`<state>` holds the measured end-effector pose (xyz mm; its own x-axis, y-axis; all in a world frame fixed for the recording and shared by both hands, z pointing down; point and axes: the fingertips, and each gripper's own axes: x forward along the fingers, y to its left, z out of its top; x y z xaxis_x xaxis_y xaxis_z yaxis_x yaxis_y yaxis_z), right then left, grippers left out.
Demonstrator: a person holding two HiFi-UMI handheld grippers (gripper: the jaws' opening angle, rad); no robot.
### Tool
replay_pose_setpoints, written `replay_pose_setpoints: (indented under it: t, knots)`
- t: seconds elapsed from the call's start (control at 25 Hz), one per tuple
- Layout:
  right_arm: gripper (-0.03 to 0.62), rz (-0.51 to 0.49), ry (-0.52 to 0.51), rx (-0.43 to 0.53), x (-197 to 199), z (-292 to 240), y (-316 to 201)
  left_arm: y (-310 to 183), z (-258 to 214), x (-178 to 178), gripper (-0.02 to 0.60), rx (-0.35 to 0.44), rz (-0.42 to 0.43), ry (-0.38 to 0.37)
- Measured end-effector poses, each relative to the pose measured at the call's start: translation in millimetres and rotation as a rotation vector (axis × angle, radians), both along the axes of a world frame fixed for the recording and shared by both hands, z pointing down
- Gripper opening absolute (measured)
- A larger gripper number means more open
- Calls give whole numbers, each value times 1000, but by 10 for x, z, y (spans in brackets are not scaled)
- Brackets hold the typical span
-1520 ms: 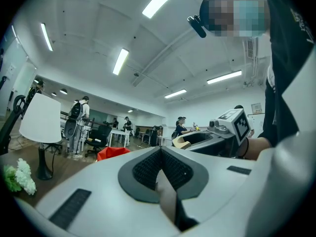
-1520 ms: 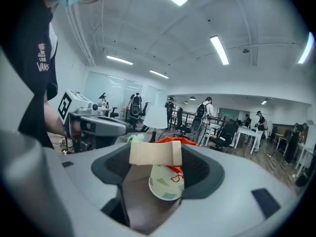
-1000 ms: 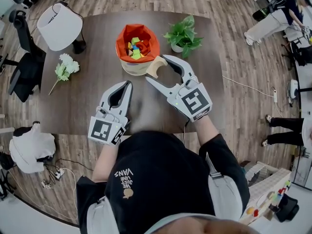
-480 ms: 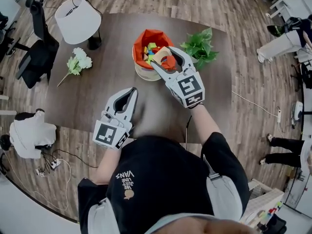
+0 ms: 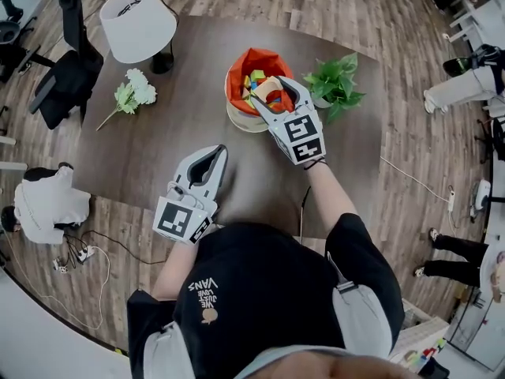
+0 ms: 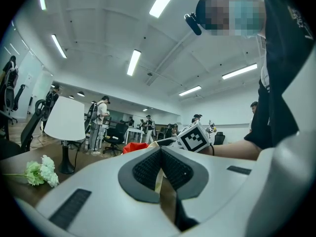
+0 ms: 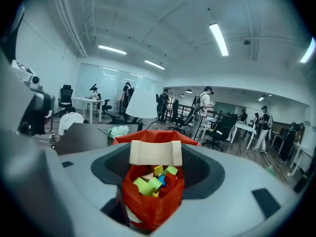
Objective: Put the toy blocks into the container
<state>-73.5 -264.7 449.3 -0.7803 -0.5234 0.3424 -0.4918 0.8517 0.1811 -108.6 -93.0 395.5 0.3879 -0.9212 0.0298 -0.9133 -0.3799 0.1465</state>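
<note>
One beige arch block [image 7: 155, 153] is clamped by the right gripper [image 5: 272, 95] above the container [image 5: 246, 56] for release; the left gripper [image 5: 218, 151] is parked closed, empty, aside.

L gripper [image 5: 218, 151] & R gripper [image 5: 271, 97] shells: smooth matt grey plastic; pads [image 6: 145, 169] dark, fine-ribbed, rubbery-looking. Arch block [image 7: 155, 153]: bare pale wood, matt, no varnish. Container [image 5: 241, 63]: creased orange cloth liner, pale base. Blocks [image 7: 148, 185] inside: painted, slight sheen. Table [image 5: 197, 77]: dark matt wood-grain. Floor [image 5: 394, 22]: wood planks, some shine
</note>
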Motion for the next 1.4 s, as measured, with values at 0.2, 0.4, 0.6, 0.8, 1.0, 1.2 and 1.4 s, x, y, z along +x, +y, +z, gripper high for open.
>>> replay_pose_setpoints:
  t: [0.2, 0.4, 0.6, 0.8, 1.0, 1.2, 1.4]
  knots:
    - [308, 15, 36, -29, -16, 115, -49, 17, 19, -57, 11, -6, -19, 2]
    - [308, 20, 17, -29, 8, 85, -48, 17, 11, -34, 11, -4, -18, -1]
    - [308, 26, 0, -21, 53, 36, -3, 28, -3, 3, 11, 1, -7, -7]
    - [308, 22, -41, 6, 72, -124, 80, 47, -36, 33, 11, 10, 4, -13]
    - [307, -9, -123, 13, 82, -398, 232, 63, -73, 65, 11, 21, 20, -14]
    - [66, 22, -169, 99, 224, -680, 403, 76, -97, 79, 11, 33, 33, -10]
    - [31, 16, -192, 140, 324, -867, 609, 76, -144, 144, 11, 44, 65, -8]
